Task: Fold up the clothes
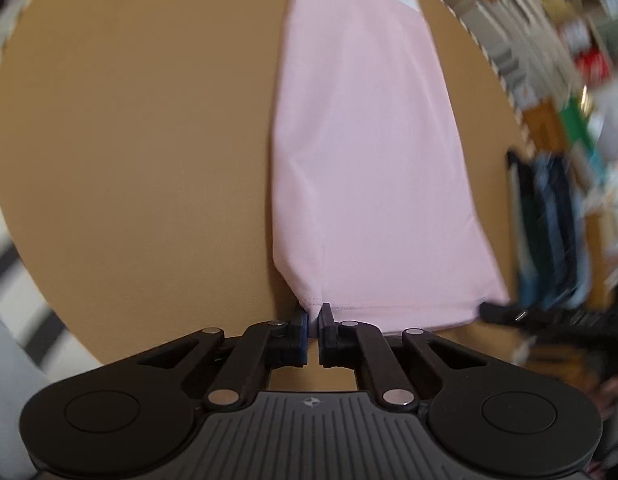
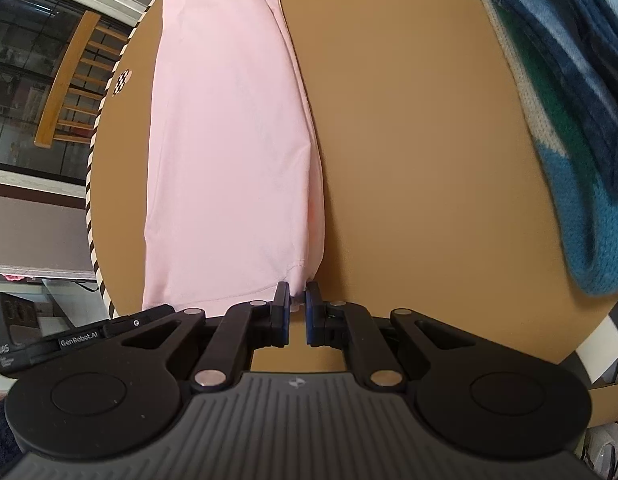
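- While flat on the tabletop (image 1: 129, 140), pink garment (image 1: 369, 160) lies lengthwise.
- L claw (image 1: 314, 314) clenched on its near hem corner.
- R claw (image 2: 297, 300) pinching opposite corner.
- Folded stack (image 2: 569, 120) beside.

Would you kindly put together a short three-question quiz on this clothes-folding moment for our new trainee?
1. True or false: the left gripper pinches a hem corner of the pink garment.
2. Multiple choice: the folded pile beside the pink garment on the round table is mainly A) red, B) blue and green, C) yellow.
3. Fill in: the right gripper grips the garment at its other hem ____.

Key: 1 true; 2 B; 3 corner.
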Available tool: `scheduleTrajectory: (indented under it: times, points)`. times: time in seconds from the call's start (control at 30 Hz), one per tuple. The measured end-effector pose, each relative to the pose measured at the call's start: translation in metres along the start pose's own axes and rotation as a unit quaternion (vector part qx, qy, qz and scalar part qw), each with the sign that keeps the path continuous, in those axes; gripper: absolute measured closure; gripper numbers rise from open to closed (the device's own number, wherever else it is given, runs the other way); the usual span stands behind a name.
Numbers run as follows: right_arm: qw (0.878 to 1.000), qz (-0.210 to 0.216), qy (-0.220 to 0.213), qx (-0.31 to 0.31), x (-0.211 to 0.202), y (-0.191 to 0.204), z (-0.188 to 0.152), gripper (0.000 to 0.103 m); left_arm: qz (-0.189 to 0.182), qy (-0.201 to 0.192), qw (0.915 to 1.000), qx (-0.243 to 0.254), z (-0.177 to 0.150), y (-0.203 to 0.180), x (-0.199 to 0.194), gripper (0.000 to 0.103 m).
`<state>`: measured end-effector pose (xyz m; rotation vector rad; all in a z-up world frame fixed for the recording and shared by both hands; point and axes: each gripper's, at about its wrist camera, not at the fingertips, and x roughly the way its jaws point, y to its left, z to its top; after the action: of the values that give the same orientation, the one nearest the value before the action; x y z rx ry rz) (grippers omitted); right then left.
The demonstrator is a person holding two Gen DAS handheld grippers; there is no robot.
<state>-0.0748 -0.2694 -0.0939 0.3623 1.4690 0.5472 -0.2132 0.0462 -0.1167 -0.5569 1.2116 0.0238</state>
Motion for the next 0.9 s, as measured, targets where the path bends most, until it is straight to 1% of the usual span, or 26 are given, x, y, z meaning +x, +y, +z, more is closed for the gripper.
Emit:
scheduleTrajectory:
  times: [0.07,0.13,0.37,0.5,0.67,0.83,0.9]
  points:
    - [1.000,-0.008,0.000,-0.011,0.000,0.001,-0.002,0.096,0.017,-0.004,0.9996,0.021,0.000,-0.010,-0.001,0.098]
    - [1.000,-0.005,0.000,-0.010,-0.001,-0.001,-0.003,0.097,0.021,-0.003,0.9995,0.024,0.000,-0.011,-0.003,0.098]
    - [1.000,0.010,-0.014,-0.010,-0.009,0.002,-0.006,0.098,0.004,-0.002,1.0000,0.005,0.003,-0.005,-0.008,0.098]
    - [1.000,0.020,-0.020,-0.013,-0.015,0.006,-0.008,0.098,-0.007,-0.001,1.0000,-0.004,0.005,0.001,-0.018,0.098]
    - [0.999,0.026,-0.020,-0.024,-0.022,0.014,-0.013,0.098,-0.015,0.006,0.9999,0.004,0.006,0.002,-0.032,0.098]
    - [0.999,0.045,-0.011,-0.027,-0.027,0.016,-0.024,0.098,-0.006,0.017,0.9995,0.026,-0.002,0.005,-0.046,0.098]
    - [0.998,0.051,-0.003,-0.023,-0.025,0.015,-0.031,0.098,-0.005,0.025,0.9994,0.024,-0.006,0.010,-0.049,0.098]
